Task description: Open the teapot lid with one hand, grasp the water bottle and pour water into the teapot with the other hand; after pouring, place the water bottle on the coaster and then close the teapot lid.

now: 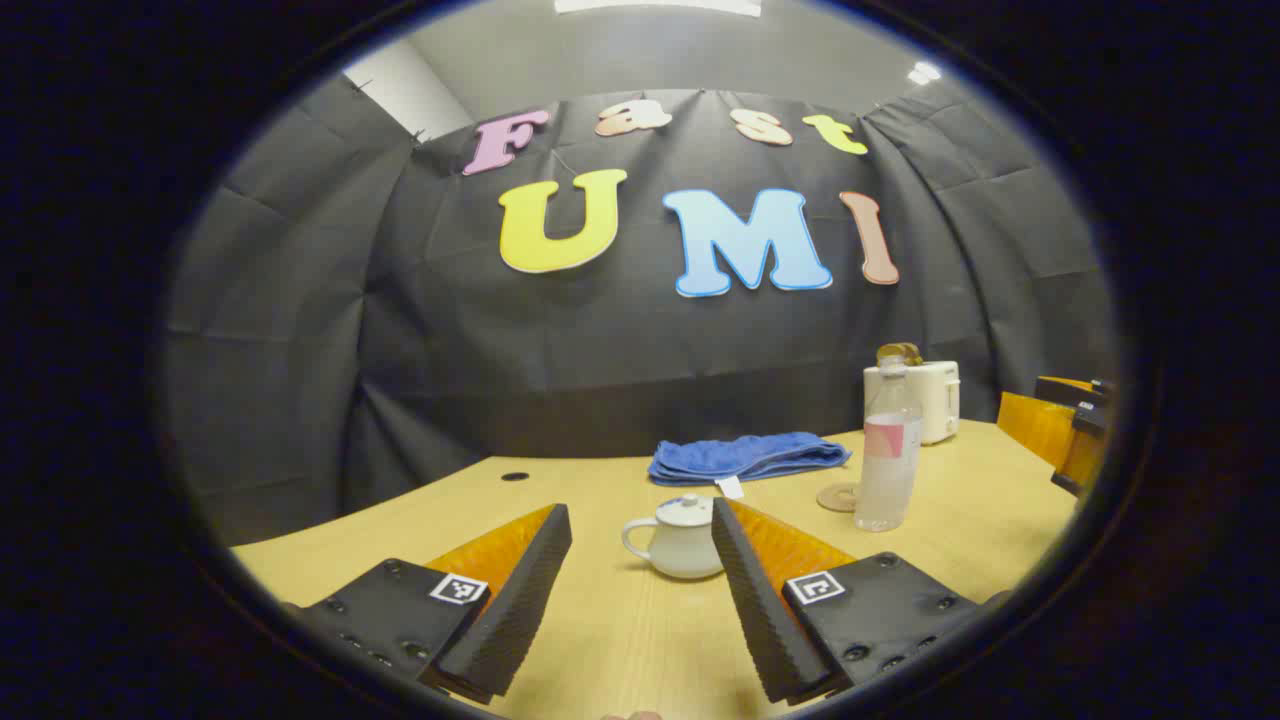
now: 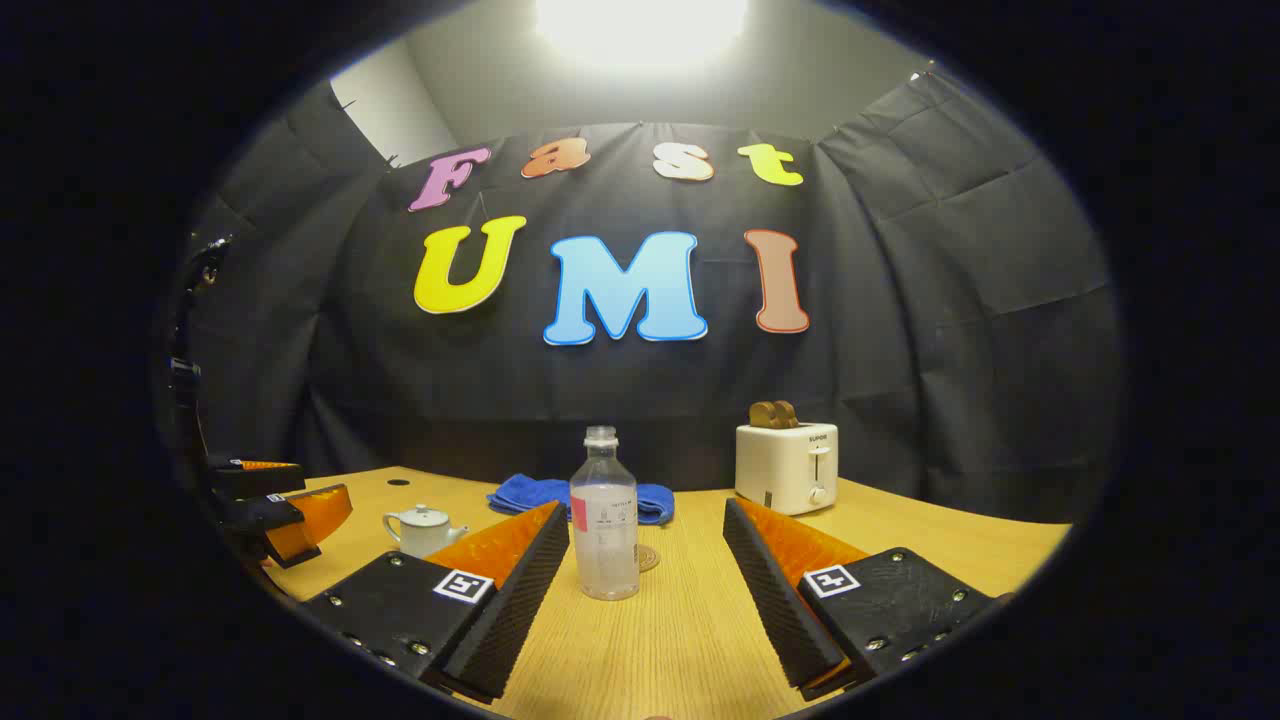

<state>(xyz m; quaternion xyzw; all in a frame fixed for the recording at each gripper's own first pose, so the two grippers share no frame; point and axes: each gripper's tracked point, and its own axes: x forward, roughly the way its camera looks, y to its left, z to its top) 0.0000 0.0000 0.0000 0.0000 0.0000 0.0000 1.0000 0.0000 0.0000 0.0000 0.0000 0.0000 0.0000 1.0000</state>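
A small white teapot with its lid on stands on the wooden table just ahead of my left gripper, which is open and holds nothing. To its right a clear, uncapped water bottle stands upright beside a round coaster. In the right gripper view the bottle stands straight ahead of my open right gripper, with the coaster just behind it and the teapot far left. The left gripper shows at the left edge there, and the right gripper at the right edge of the left gripper view.
A folded blue towel lies behind the teapot near the black cloth wall. A white toaster with bread slices in it stands at the back right. A small dark hole marks the table at the back left.
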